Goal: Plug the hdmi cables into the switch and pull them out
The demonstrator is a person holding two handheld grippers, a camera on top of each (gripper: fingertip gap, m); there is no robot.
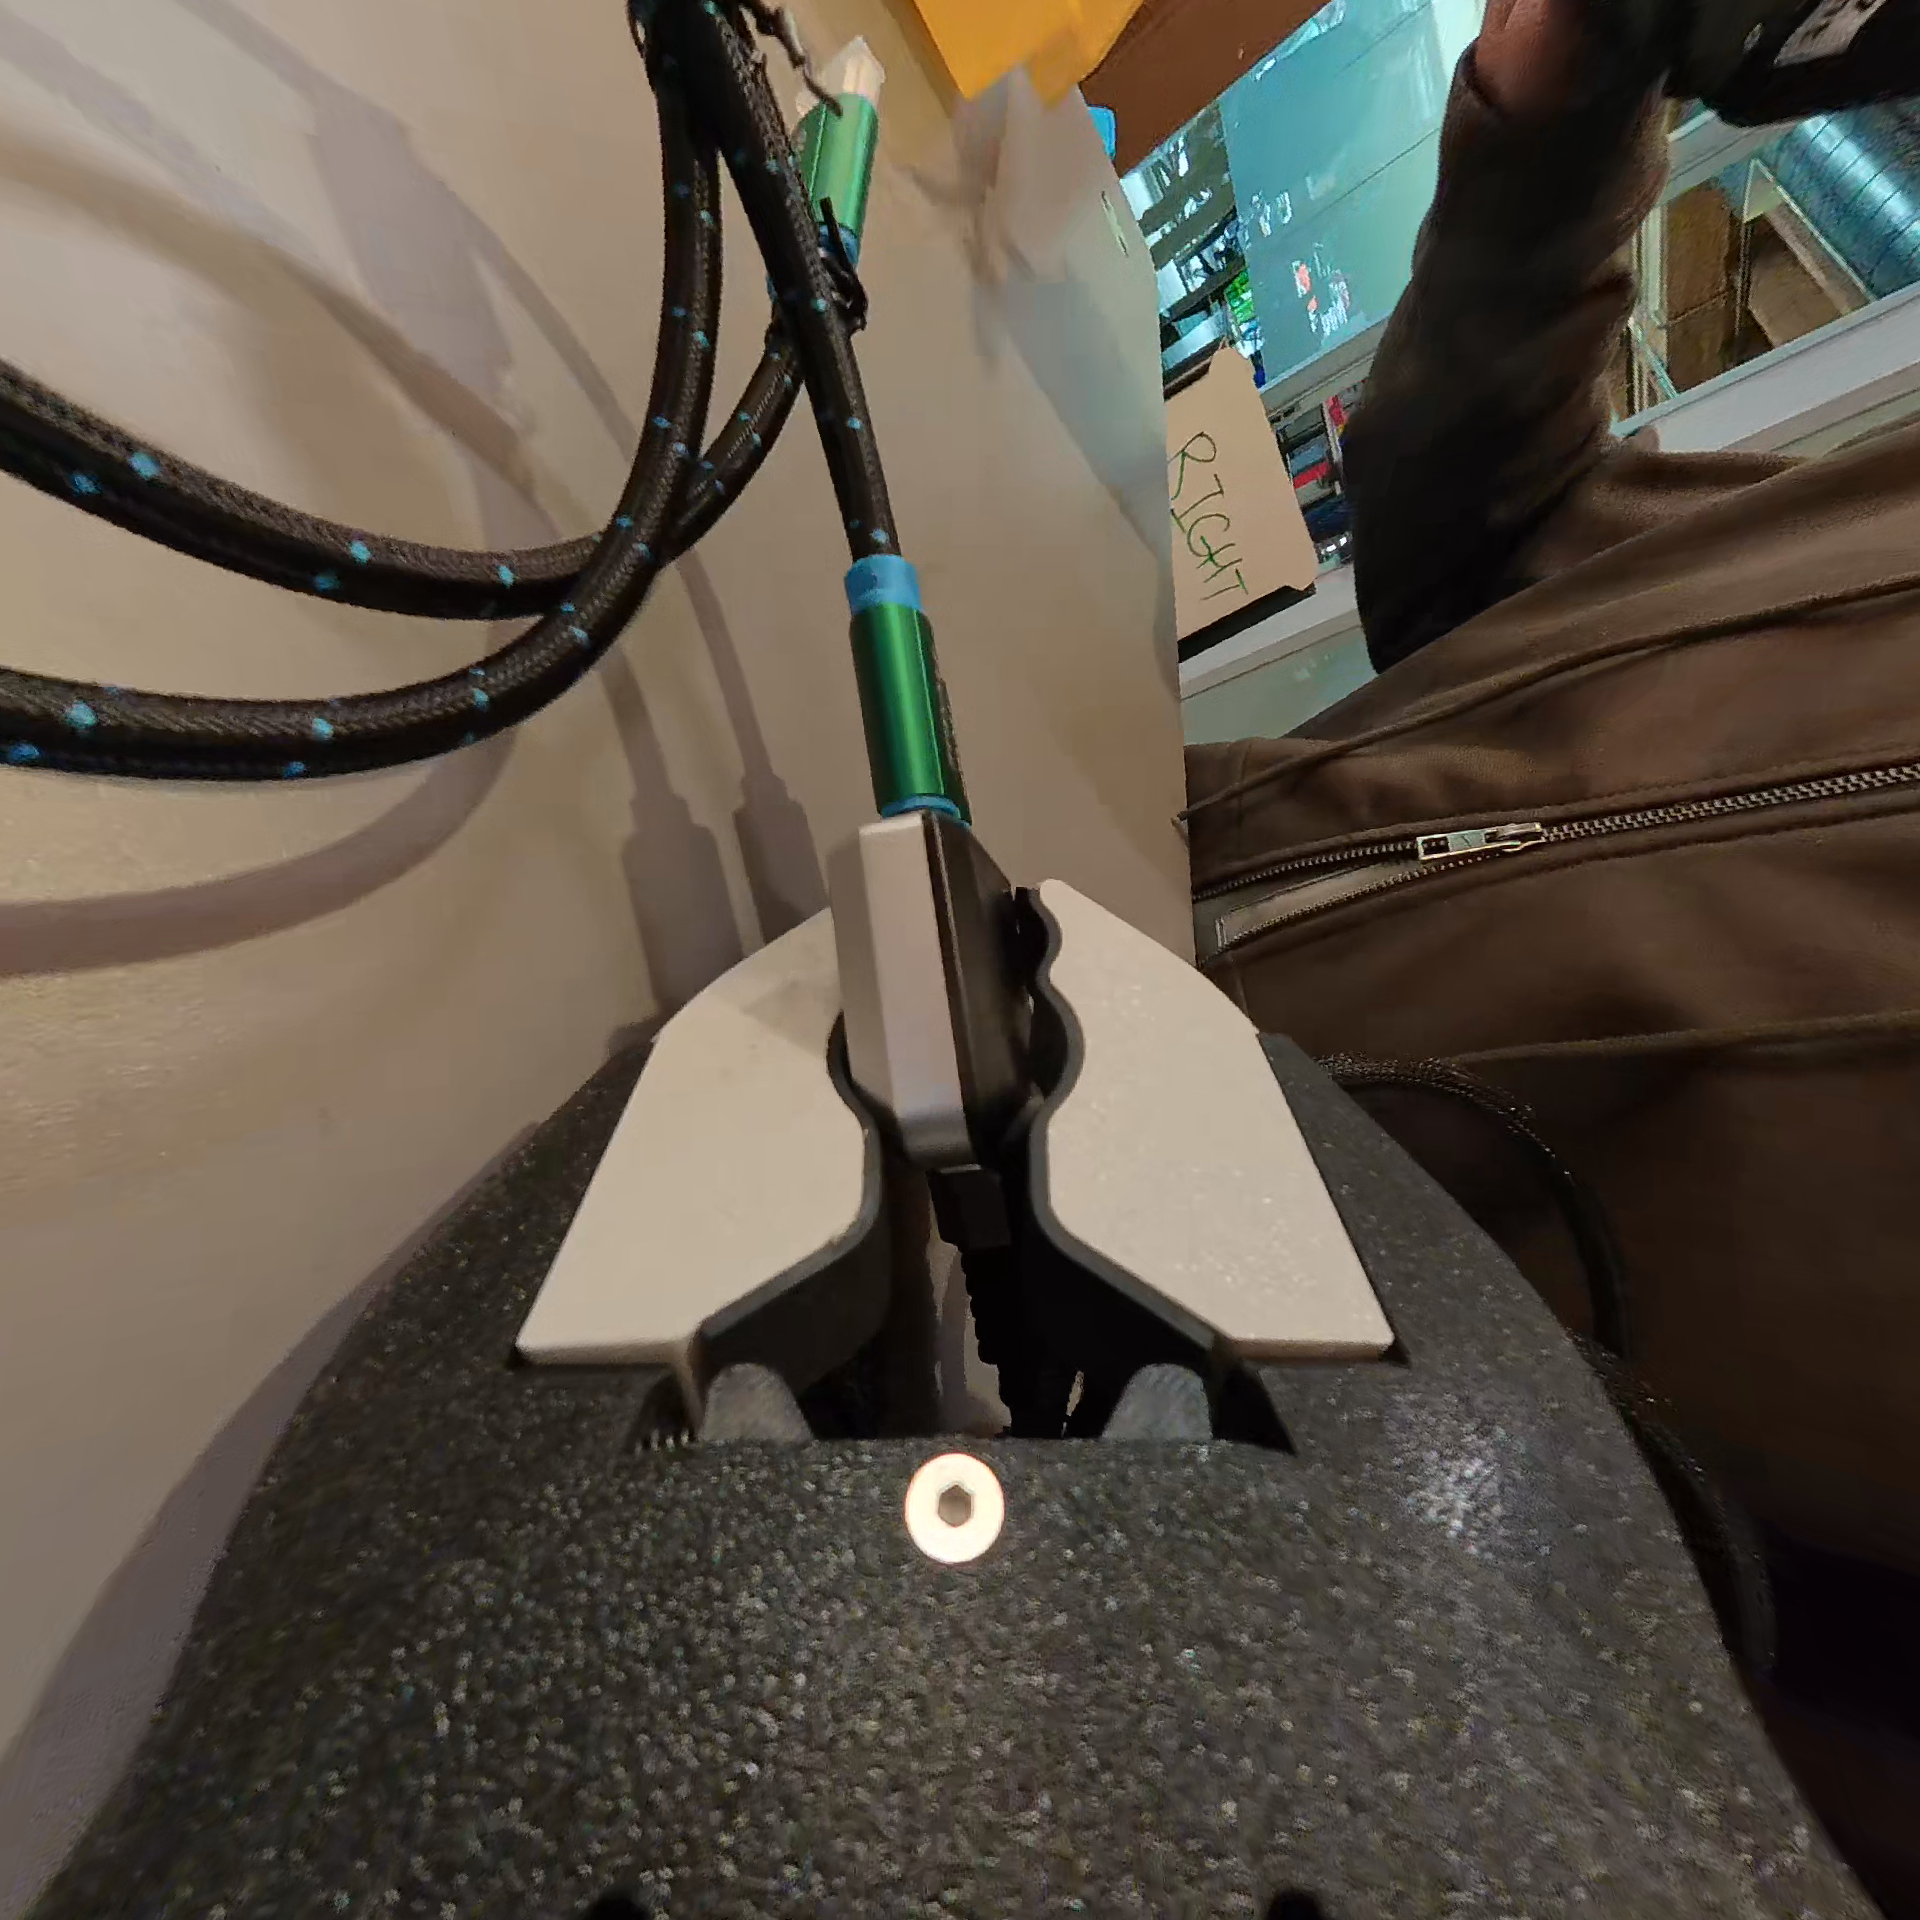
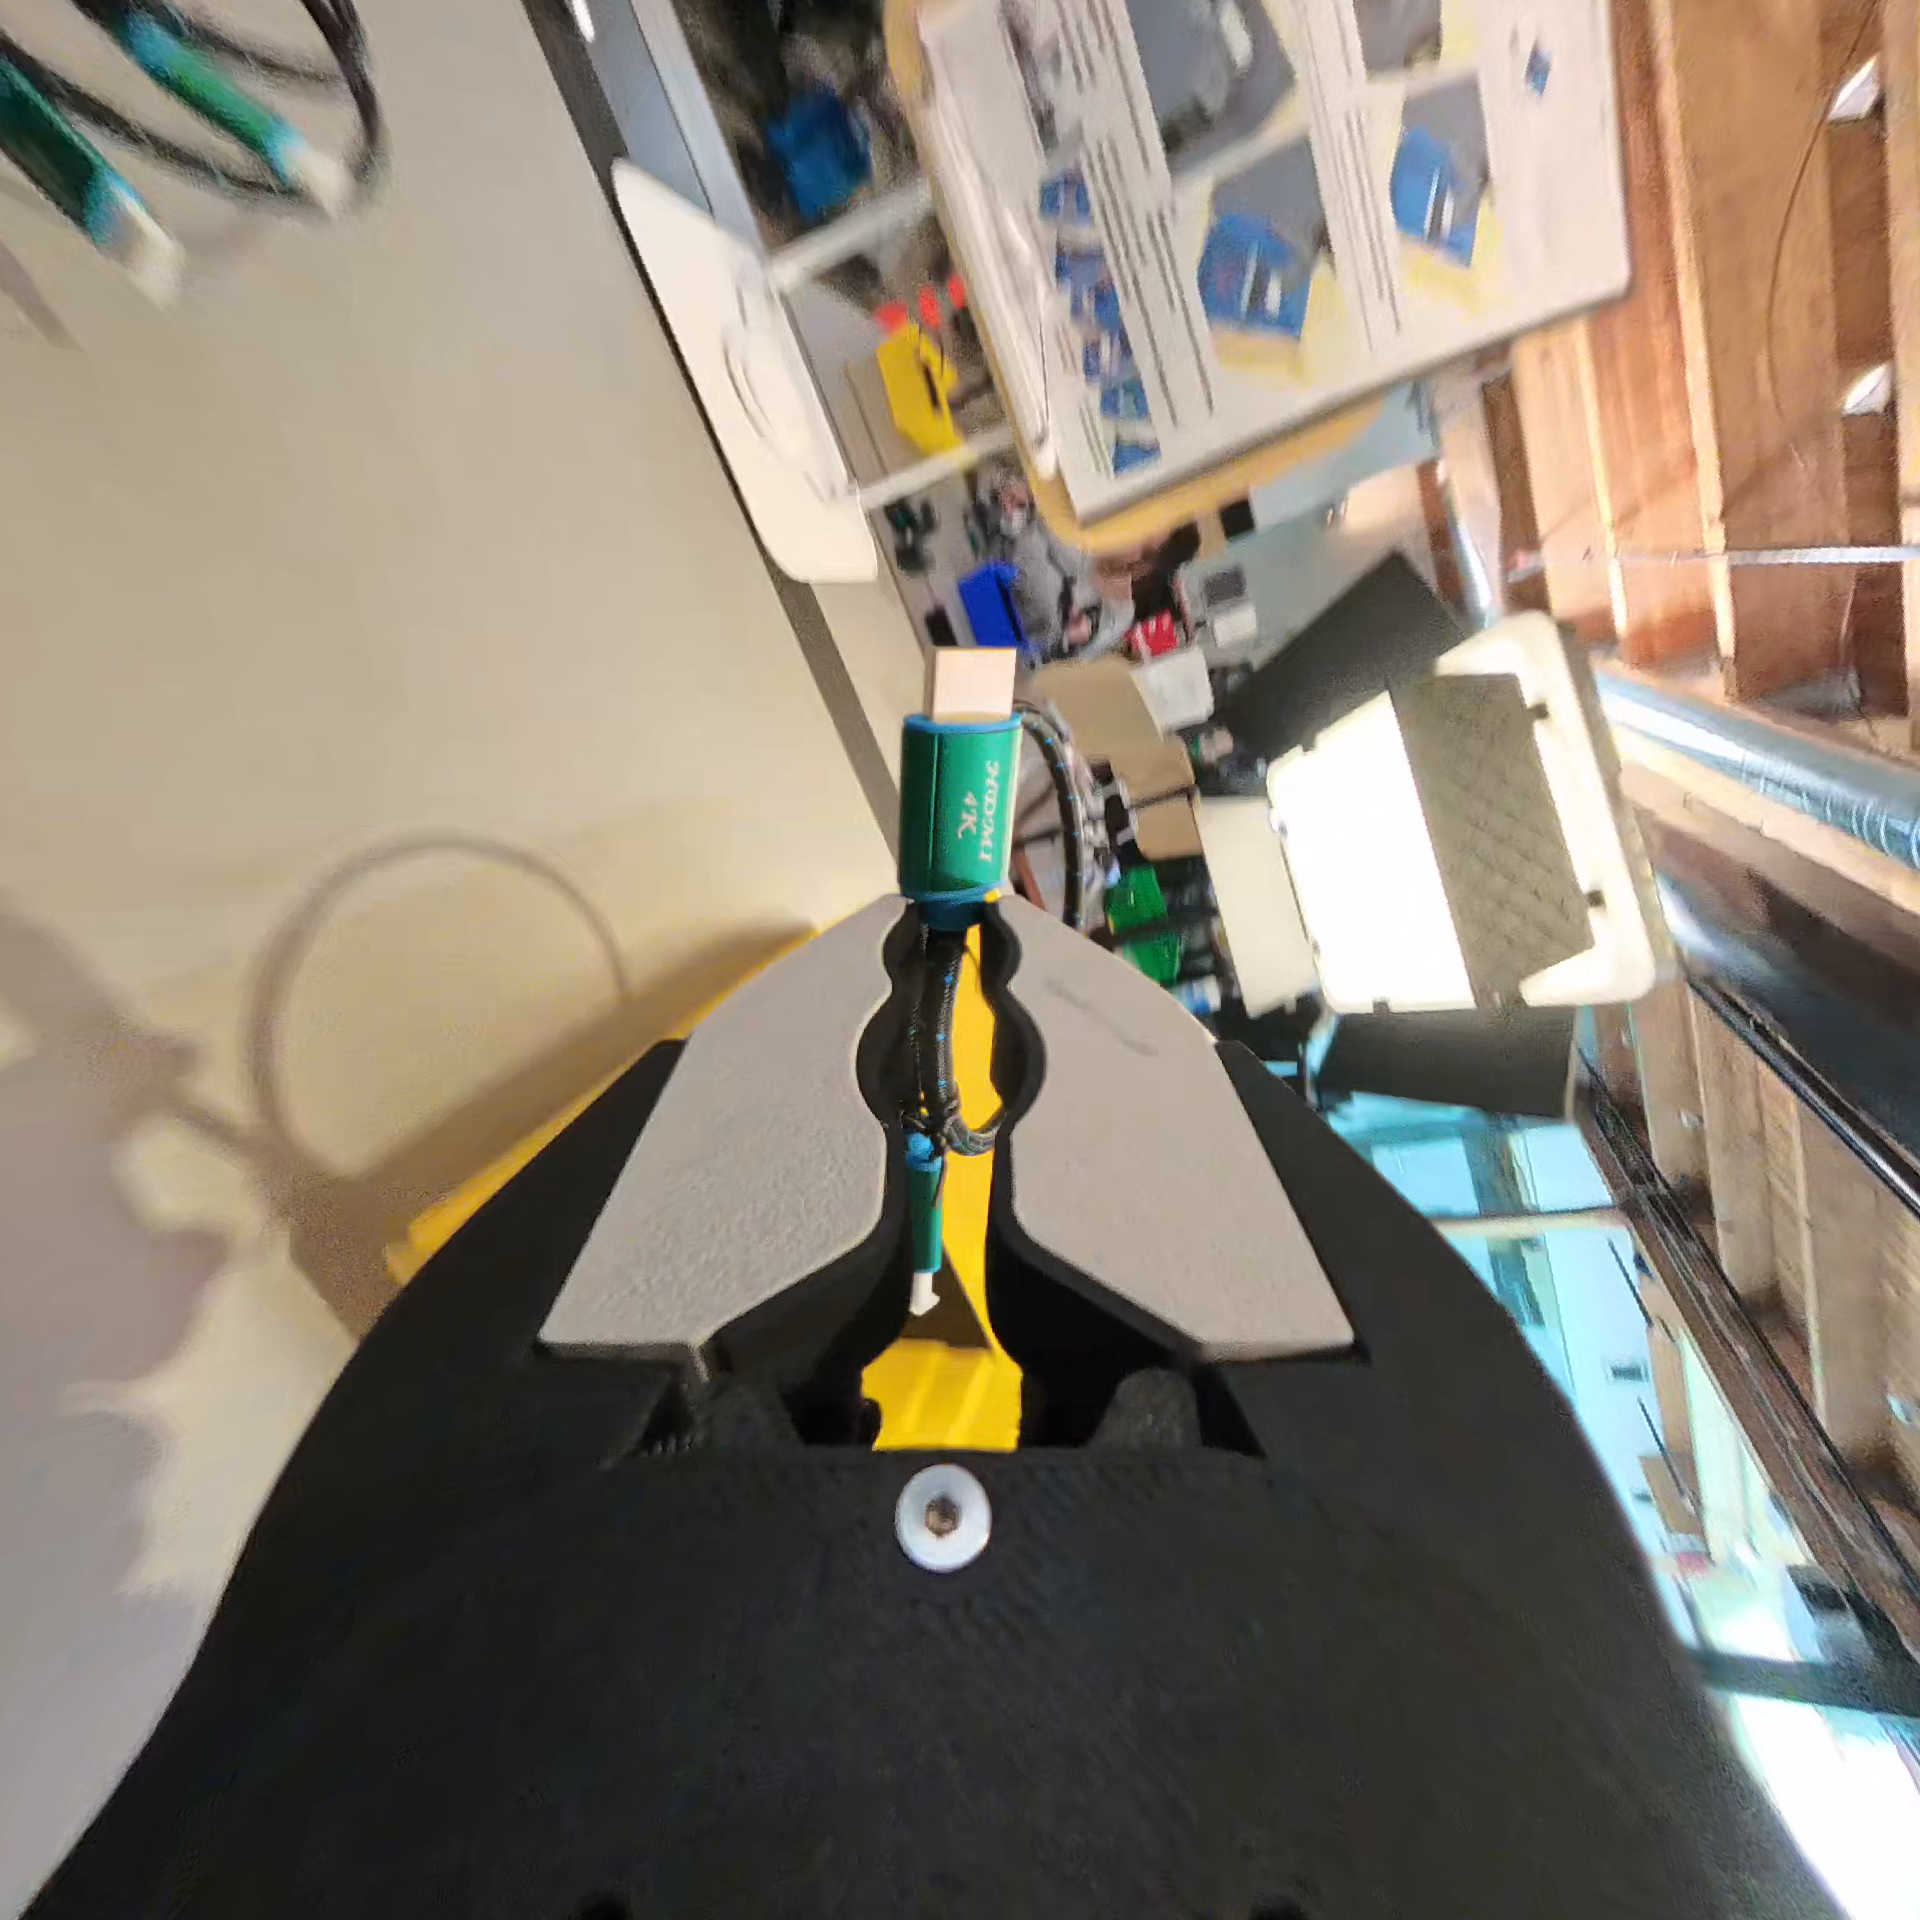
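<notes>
My left gripper (image 1: 935, 909) is shut on a small grey-and-black adapter box (image 1: 904, 997), both pads against its sides. A green metal plug (image 1: 906, 717) sits in the box's far end, and its black braided cable with blue flecks (image 1: 312, 566) loops off to the left over the beige table (image 1: 260, 1039). A second green plug (image 1: 836, 156) lies farther off. My right gripper (image 2: 953, 914) is shut on a braided cable (image 2: 930, 1003) just behind a green plug (image 2: 956, 810) whose gold tip (image 2: 974, 681) points away from me.
A person in a brown zipped jacket (image 1: 1558, 831) is at the right. A cardboard sign (image 1: 1236, 520) stands behind. A yellow block (image 2: 940, 1403) lies under my right gripper. More green plugs (image 2: 62, 156), a white flat device (image 2: 748, 364) and a picture board (image 2: 1247, 208) are beyond. About 40 cm separates my left fingertips from my right.
</notes>
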